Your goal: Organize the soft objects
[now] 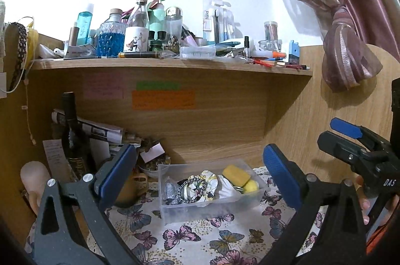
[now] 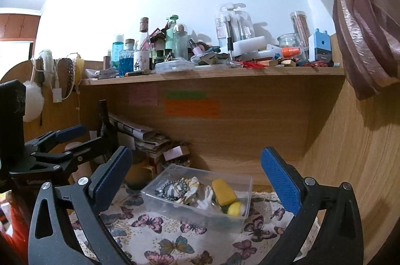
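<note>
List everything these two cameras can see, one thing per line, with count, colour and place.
clear plastic box: one, transparent, on the butterfly cloth under the shelf
yellow sponge: one, yellow, in the box, right part
yellow ball: one, yellow, in the box beside the sponge
scrunchies: several, white patterned, middle of the box
butterfly cloth: one, cream with pink and blue butterflies, covers the desk
dark bottle: one, black, left under the shelf
shelf: one, wooden, crowded with bottles and pens
blue bottle: one, blue liquid, on the shelf, left
curtain: one, mauve, tied, right
left gripper: one, black with blue pads, open
right gripper: one, black with blue pads, open
</note>
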Action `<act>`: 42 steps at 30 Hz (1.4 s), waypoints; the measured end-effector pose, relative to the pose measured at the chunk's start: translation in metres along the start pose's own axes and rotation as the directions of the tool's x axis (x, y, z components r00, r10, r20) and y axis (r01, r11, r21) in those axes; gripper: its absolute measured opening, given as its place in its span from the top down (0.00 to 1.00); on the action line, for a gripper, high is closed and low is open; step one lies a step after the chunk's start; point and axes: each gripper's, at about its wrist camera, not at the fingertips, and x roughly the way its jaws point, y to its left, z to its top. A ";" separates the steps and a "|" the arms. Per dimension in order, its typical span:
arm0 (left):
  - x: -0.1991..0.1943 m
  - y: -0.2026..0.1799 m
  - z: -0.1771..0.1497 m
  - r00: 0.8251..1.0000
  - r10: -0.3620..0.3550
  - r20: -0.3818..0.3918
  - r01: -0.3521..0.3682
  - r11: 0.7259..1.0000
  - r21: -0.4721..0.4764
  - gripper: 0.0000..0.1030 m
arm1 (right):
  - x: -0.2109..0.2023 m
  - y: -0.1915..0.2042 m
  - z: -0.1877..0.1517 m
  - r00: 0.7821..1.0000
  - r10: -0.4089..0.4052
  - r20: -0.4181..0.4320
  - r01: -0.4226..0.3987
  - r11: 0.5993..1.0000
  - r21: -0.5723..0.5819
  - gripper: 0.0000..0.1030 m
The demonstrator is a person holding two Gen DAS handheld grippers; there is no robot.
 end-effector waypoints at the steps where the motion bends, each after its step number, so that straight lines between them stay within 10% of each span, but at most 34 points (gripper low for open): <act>1: -0.001 -0.001 0.000 1.000 0.001 0.002 -0.001 1.000 0.003 0.00 | -0.001 0.000 0.000 1.000 0.000 0.000 0.000 1.000 0.005 0.00; 42: -0.007 -0.008 0.001 1.000 -0.002 0.007 0.002 1.000 0.004 0.00 | -0.006 0.002 -0.003 1.000 0.000 0.002 0.000 1.000 0.016 0.00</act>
